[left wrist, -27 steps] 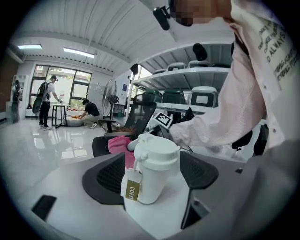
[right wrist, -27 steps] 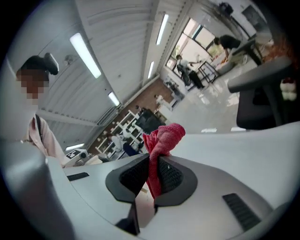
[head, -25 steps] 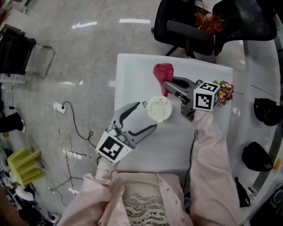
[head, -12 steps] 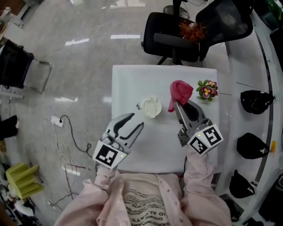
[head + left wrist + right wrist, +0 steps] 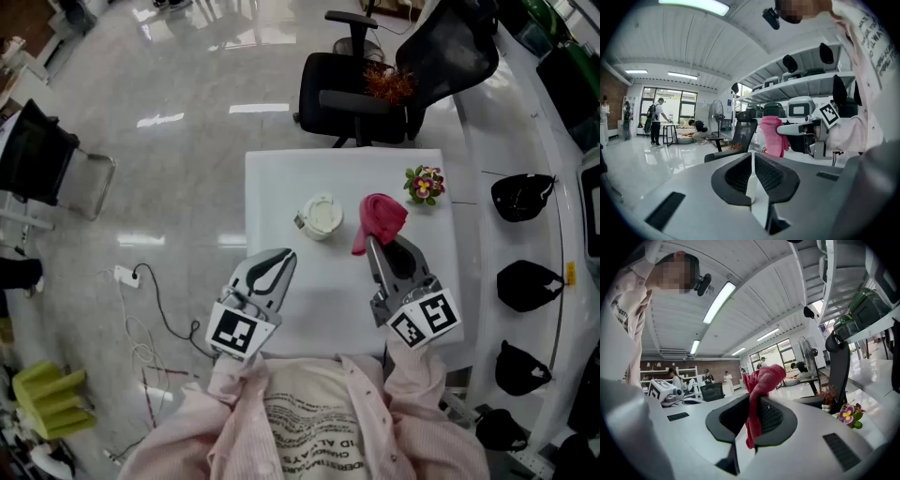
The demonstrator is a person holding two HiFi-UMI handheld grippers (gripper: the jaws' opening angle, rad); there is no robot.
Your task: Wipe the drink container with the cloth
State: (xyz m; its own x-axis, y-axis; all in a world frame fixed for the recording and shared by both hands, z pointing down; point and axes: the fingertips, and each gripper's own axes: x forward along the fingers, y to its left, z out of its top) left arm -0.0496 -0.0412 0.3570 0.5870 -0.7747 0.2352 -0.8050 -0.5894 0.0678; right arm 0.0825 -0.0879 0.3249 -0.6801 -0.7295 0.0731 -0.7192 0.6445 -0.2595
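Out on the left, the floor carries a black folding chair (image 5: 42, 155) and a tangle of cables (image 5: 141, 300). Now the white table (image 5: 328, 291), and over its near left corner sits the left gripper (image 5: 284, 254), pointing toward the far edge. Its jaws have just been closing, and in the left gripper view (image 5: 753, 157) they stand pressed almost together with nothing between them, only a thin slit of light.

Moving along, there's the cup (image 5: 319, 216), white with its lid on, upright in the far half of the table and a little left of the middle. Neither gripper is touching it, and it stands apart from the left gripper's tips.

Just right of the cup comes the pink cloth (image 5: 382, 216), bunched at the top with a tail drooping toward the near edge. It's pinched in the right gripper (image 5: 377, 244), which is held over the near right part of the table and also points to the far edge. The right gripper view (image 5: 752, 408) settles it: both jaws are clamped on the cloth (image 5: 757, 394), which sticks up above them and hangs below.

Further right, a small pot of flowers (image 5: 425, 183) stands by the far right corner, apart from the cloth. A black office chair (image 5: 375, 89) waits beyond the far edge.
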